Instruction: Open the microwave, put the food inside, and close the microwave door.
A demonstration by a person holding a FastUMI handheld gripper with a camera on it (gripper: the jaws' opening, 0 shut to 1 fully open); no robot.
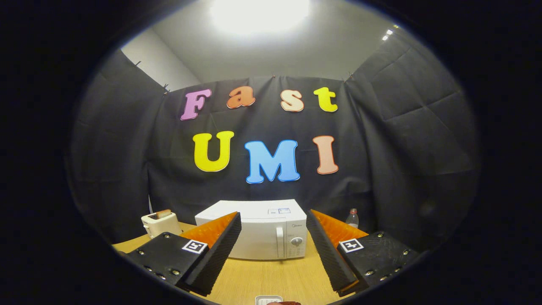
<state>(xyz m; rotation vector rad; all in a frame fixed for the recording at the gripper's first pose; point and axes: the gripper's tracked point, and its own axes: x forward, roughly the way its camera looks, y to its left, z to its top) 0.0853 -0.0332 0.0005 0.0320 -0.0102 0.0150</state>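
Tongs [273, 250] agape before shut microwave [258, 233]

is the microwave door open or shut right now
Shut: the microwave door sits flush with its front, beyond the open gripper.

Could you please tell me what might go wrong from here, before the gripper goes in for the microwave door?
The gripper is open and well short of the closed microwave. Its door handle is a slim vertical bar right beside the control knob, so a wide approach might catch the knob instead. A toaster and a bottle flank the microwave, and a sideways sweep could knock them. The container on the table sits below the fingers, easy to bump.
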